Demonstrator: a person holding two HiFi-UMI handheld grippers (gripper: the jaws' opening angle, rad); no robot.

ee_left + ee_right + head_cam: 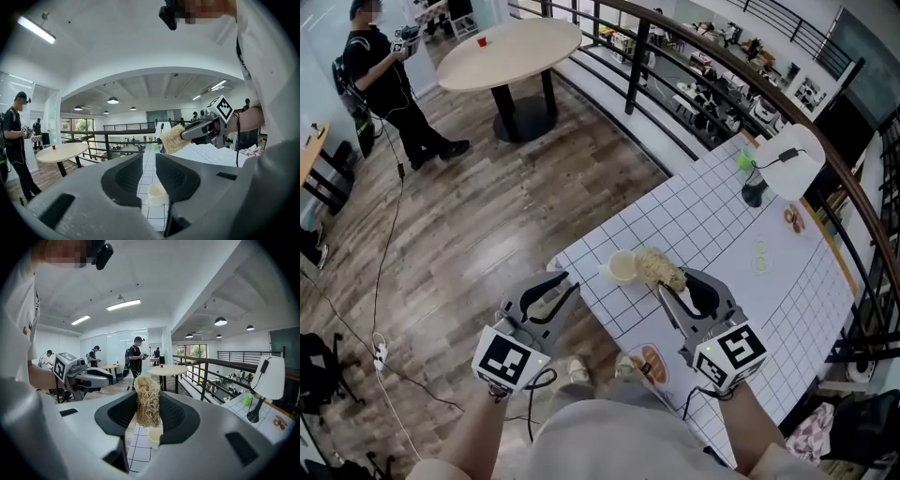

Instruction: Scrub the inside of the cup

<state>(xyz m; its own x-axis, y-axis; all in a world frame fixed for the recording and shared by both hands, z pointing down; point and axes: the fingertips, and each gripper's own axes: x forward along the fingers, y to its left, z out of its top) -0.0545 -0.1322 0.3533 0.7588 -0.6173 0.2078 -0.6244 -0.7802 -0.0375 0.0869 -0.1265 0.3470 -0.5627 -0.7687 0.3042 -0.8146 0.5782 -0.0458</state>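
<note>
The right gripper [147, 411] has its jaws closed on a pale, fibrous scrubber [147, 401], which stands up between the pads and juts past their tips in a loose tuft. Just beyond and below those tips sits the cup [154, 437], small, cream-coloured, upright and mouth-up. The scrubber looks to be above it rather than inside, so I judge the scrubbing has not started. Off to the left of the right gripper, level with it and apart, the left gripper [149, 171] holds its jaws at a narrow gap with nothing between them. The cup shows through that gap, lower down and beyond it, so nothing is steadying the cup. The cup rests on the white gridded table [722, 234], near the corner closest to the person. The main risk is pushing the scrubber in one-handed: the cup looks light, and a sideways or twisting stroke could tip it or slide it toward that near edge and off. The tuft also looks about as wide as the cup's mouth, so it may catch on the rim and drag the cup instead of going in. A slack pinch could also let the springy fibres pull out of the pads.
</note>
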